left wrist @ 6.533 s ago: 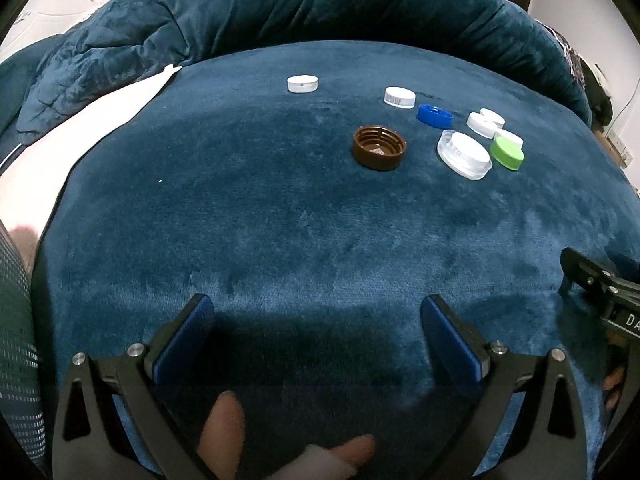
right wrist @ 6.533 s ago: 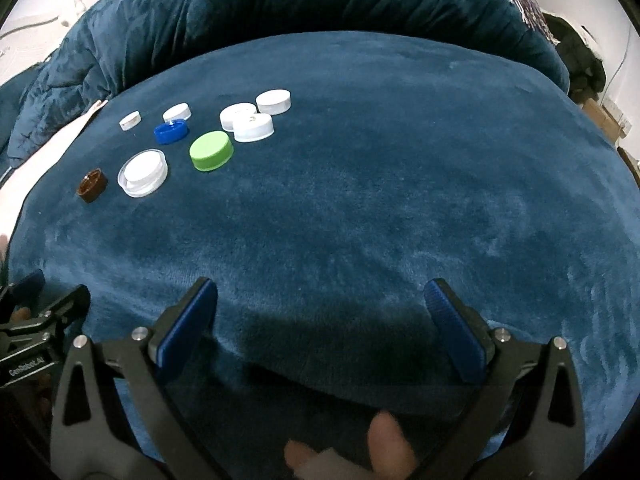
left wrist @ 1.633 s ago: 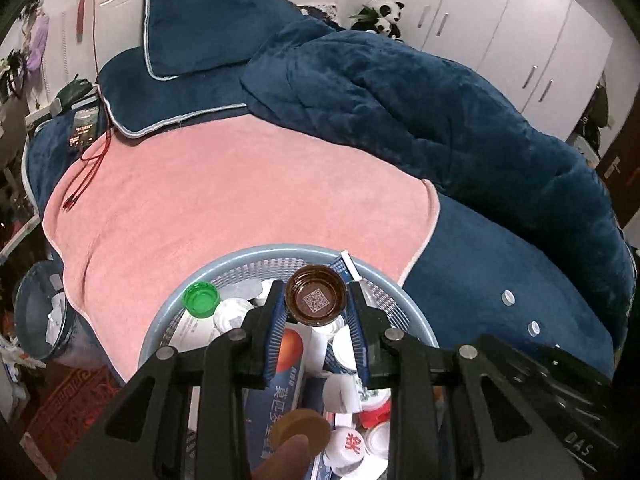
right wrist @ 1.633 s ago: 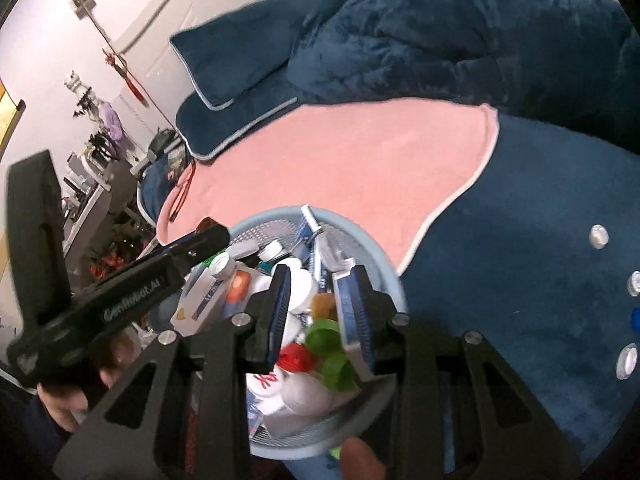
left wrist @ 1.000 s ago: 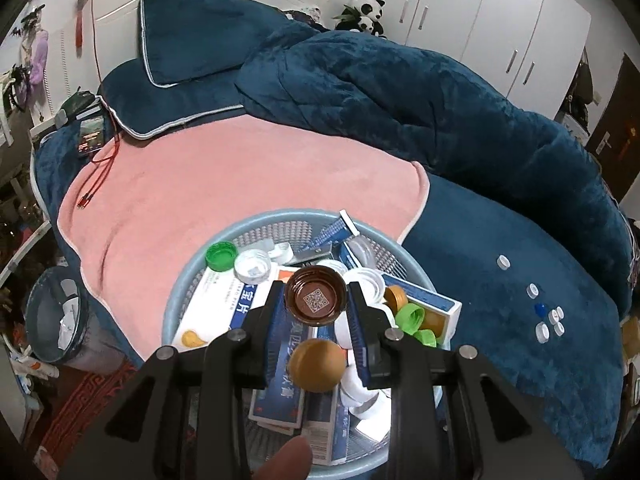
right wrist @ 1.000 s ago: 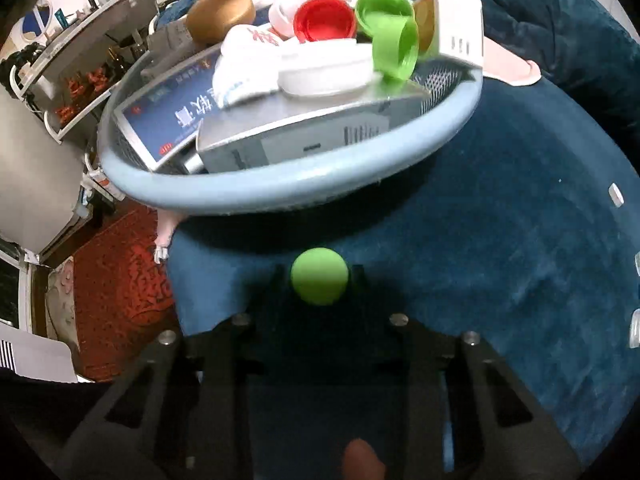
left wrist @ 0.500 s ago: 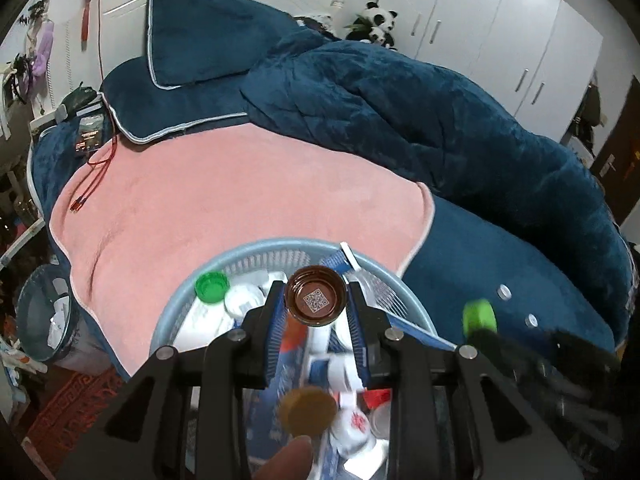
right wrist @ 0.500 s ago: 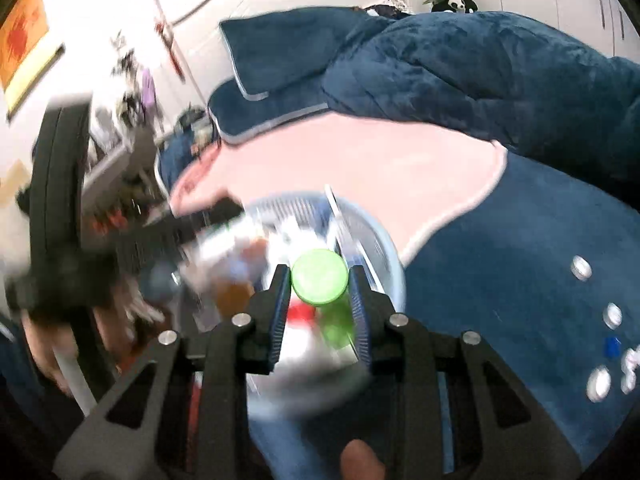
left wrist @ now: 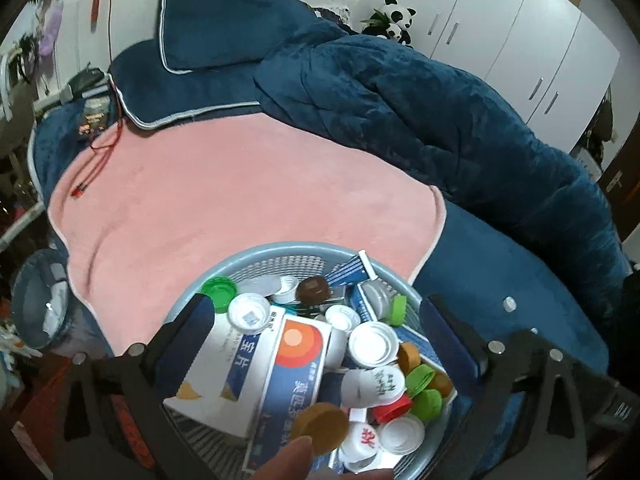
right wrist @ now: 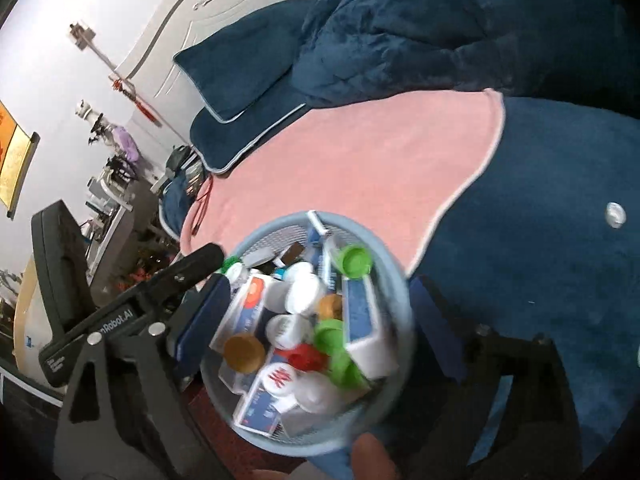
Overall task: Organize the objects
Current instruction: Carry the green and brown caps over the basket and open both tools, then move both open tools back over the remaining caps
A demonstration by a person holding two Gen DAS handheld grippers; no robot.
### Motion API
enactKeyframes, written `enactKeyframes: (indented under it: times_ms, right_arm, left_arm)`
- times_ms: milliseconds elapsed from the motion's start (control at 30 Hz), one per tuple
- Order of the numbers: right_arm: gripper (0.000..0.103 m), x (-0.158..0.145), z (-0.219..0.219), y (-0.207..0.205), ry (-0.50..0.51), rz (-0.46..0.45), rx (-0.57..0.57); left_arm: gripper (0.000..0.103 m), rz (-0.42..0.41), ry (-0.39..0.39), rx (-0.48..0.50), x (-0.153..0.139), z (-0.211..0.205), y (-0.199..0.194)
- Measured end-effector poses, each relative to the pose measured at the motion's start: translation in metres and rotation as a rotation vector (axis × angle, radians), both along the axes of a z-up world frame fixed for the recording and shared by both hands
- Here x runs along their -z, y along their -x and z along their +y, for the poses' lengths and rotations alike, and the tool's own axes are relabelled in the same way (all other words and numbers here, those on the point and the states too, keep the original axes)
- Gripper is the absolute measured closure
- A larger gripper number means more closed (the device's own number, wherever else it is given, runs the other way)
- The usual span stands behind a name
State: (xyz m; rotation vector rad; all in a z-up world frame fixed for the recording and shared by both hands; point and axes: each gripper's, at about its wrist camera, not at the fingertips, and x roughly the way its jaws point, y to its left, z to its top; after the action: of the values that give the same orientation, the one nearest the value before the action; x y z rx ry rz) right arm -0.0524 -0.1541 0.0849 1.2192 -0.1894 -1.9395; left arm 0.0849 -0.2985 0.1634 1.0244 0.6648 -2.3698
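A light blue mesh basket [left wrist: 280,249] full of bottle caps and medicine boxes sits at the bed's edge; it also shows in the right wrist view [right wrist: 400,276]. My left gripper [left wrist: 316,324] is open and empty above it. The brown cap [left wrist: 314,289] lies in the basket near its far side. My right gripper [right wrist: 316,312] is open and empty over the basket. The green cap [right wrist: 354,261] is in the basket's far part, a little blurred. A white cap [left wrist: 509,304] [right wrist: 615,213] lies on the blue blanket to the right.
A pink towel [left wrist: 248,192] covers the bed beyond the basket. A bunched blue quilt [left wrist: 420,100] and a pillow [left wrist: 224,28] lie further back. White wardrobes [left wrist: 520,20] stand behind. The left gripper's body [right wrist: 120,312] shows at the left of the right wrist view.
Both grippers have opened. The brown cap has left the left gripper and lies in the basket. The green cap has left the right gripper and is in the basket.
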Motion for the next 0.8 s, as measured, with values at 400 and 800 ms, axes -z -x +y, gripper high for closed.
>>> enactKeyframes:
  times_ms: [400, 800]
  right_arm:
    - [0.006, 0.012, 0.089, -0.022, -0.159, 0.069, 0.138]
    - [0.006, 0.045, 0.251, 0.013, -0.378, 0.042, 0.445]
  left_arm:
    - [0.0, -0.027, 0.081, 0.178, -0.012, 0.08, 0.031]
    - [0.001, -0.104, 0.114, 0.588, 0.035, 0.254, 0.123]
